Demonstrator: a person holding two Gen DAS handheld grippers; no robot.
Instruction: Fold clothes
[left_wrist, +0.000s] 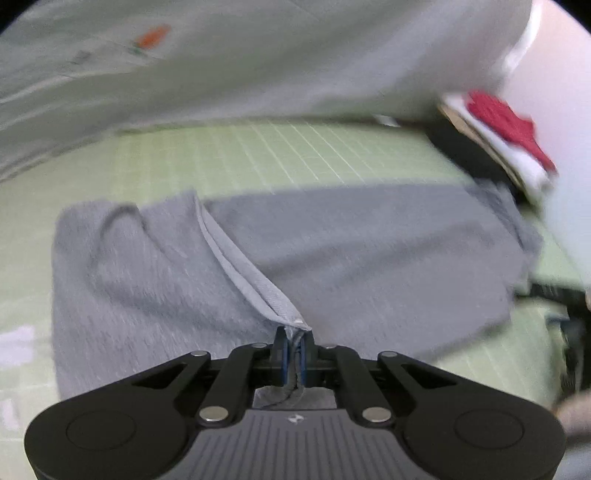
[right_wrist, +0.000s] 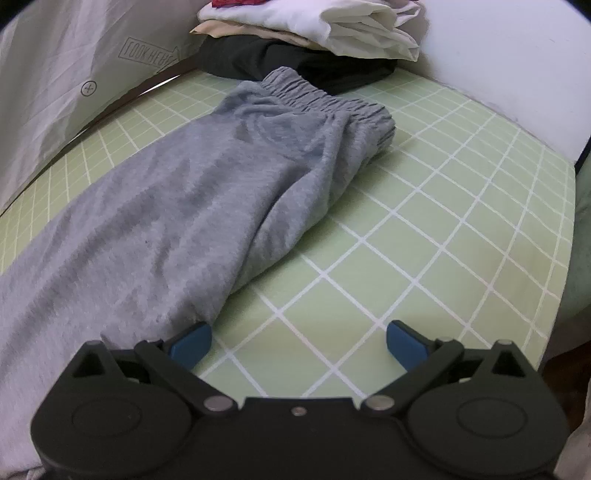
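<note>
The gray sweatpants (right_wrist: 207, 192) lie flat on the green mat (right_wrist: 424, 236) with white grid lines, and I see them from both of my grippers. In my right view they stretch away from my right gripper (right_wrist: 299, 341), from down near its left finger up to the bunched stretchy waistband (right_wrist: 332, 103) far ahead. My right gripper is wide open, with its two blue pads far apart and only bare mat between them. The left blue pad (right_wrist: 190, 345) sits just beside the edge of the pants, and I cannot tell if it touches them. My left gripper (left_wrist: 294, 341) is squeezed tight on a hem edge of the sweatpants (left_wrist: 258, 251), and a bit of gray cloth pokes back through between the fingers. A pale seam edge (left_wrist: 236, 258) runs up and to the left from that pinched spot. The left view is blurry. Far in front of my right gripper, behind the waistband, there is a stack of folded clothes (right_wrist: 317, 33), with white on top, tan under it and black at the bottom. To the left of my right gripper, past the mat, hangs a white sheet (right_wrist: 66, 74) with printed letters.
</note>
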